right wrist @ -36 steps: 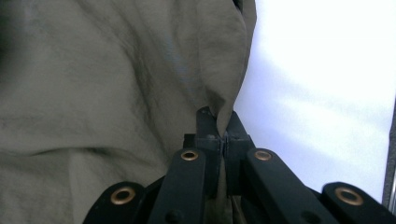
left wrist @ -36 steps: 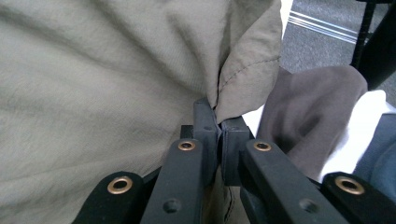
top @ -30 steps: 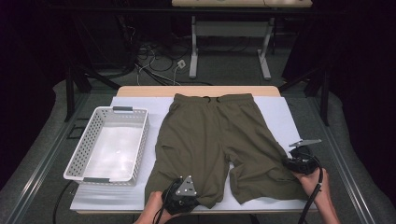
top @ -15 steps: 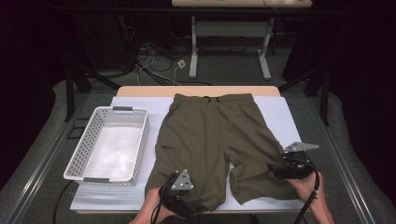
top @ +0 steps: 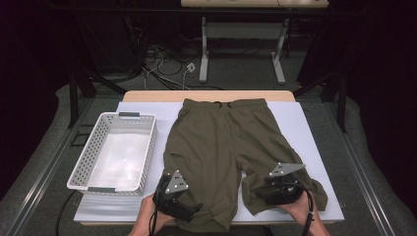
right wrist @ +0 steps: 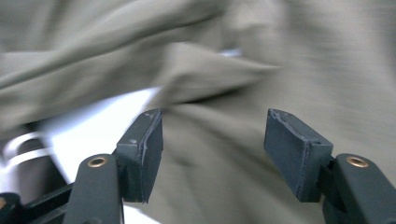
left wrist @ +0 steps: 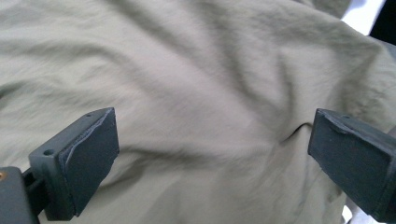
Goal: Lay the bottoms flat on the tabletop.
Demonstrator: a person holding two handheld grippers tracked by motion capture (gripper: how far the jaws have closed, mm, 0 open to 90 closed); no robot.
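Note:
Olive green shorts (top: 221, 142) lie flat on the white sheet, waistband at the far side. My left gripper (top: 193, 211) hovers over the left leg's hem near the front edge. In the left gripper view its jaws (left wrist: 212, 126) stand wide, having just been opening, and the cloth (left wrist: 187, 70) lies beneath them, not pinched. My right gripper (top: 265, 191) is over the right leg, where the fabric is bunched. Its jaws (right wrist: 215, 126) are open, having just been closing a little. Wrinkled cloth (right wrist: 327, 70) lies below them, clear of the pads.
A white perforated basket (top: 81, 169) stands empty at the left of the white sheet (top: 305, 128). The wooden table edge (top: 206, 96) shows at the far side. Cables and table legs lie on the dark floor beyond.
My right gripper has slid left from the right leg's outer edge to over the leg, and the cloth there has bunched. The left gripper has lifted slightly off the left hem.

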